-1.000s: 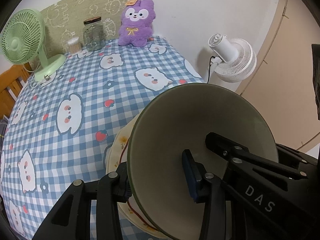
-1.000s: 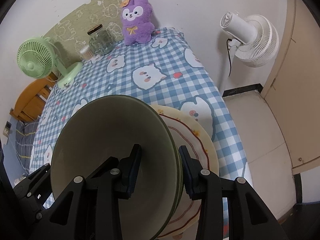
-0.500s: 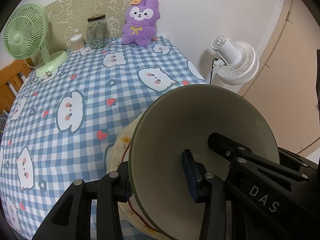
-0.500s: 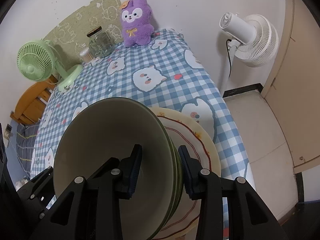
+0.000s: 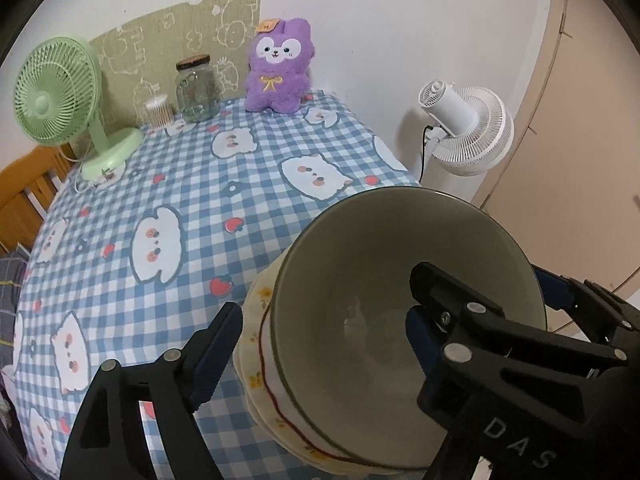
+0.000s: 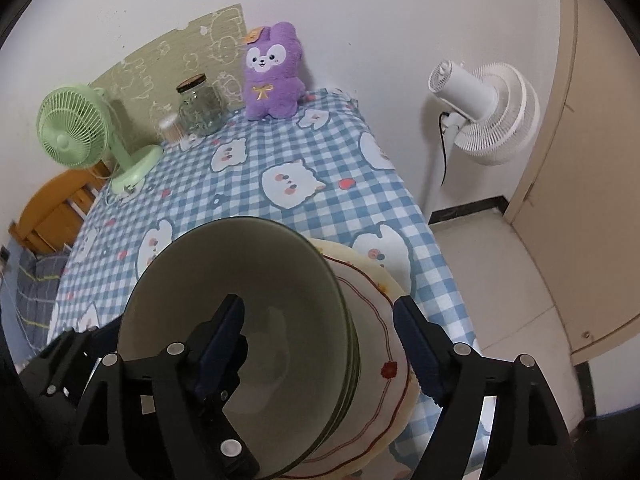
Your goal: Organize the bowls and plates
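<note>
Bowls nesting on one floral plate; exact count unclear.
You're spreading both grippers, left and right, jaws just opening, straddling rims, gripping nothing.

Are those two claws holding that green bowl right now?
No. Both the left gripper and right gripper have just opened, straddling the green bowl's rim without gripping.
</note>
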### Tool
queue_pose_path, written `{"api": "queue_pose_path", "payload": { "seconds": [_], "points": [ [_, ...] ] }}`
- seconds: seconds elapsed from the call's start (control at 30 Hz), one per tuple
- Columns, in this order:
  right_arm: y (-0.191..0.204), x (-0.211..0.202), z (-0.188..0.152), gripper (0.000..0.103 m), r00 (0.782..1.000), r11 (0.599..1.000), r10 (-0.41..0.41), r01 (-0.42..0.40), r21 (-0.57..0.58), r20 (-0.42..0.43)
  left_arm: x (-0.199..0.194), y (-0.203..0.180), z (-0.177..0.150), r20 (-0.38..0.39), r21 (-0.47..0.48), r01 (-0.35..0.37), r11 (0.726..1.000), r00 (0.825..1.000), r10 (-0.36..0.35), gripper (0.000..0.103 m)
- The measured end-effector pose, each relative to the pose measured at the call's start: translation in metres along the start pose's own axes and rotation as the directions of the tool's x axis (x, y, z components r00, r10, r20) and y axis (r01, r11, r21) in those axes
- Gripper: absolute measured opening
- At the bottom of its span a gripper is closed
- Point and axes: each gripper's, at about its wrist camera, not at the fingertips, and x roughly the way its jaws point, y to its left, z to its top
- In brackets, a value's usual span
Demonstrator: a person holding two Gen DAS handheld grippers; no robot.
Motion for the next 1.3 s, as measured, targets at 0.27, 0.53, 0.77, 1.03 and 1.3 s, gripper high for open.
{"api": "queue_pose_path", "payload": {
  "seconds": [0.27,0.53,0.77,1.03,1.3],
  "points": [
    [0.010,-0.023,-0.008,0.085,0.998,1.000,0.000,0.000,-0.001,0.061,-0.023,0.002,-0.004,0.063,0.023,-0.037,0.999,0.997,0.035,0.090],
    [0.023,-0.049,-0.021,0.088,0.991,1.000,0.007,-0.006,-0.004,0.130,-0.049,0.008,-0.016,0.126,0.039,-0.062,0.997,0.990,0.056,0.093],
    [0.037,-0.071,-0.035,0.090,0.983,0.999,0.033,-0.029,-0.026,0.178,-0.076,0.018,-0.032,0.177,0.017,-0.092,0.996,0.980,0.087,0.095],
    [0.058,-0.100,-0.053,0.093,0.968,0.997,0.060,-0.047,-0.060,0.245,-0.108,0.044,-0.052,0.241,-0.035,-0.129,0.991,0.961,0.133,0.097],
    [0.084,-0.121,-0.069,0.095,0.952,0.994,0.085,-0.061,-0.088,0.296,-0.137,0.077,-0.073,0.297,-0.074,-0.188,0.979,0.933,0.202,0.099]
  ]
}}
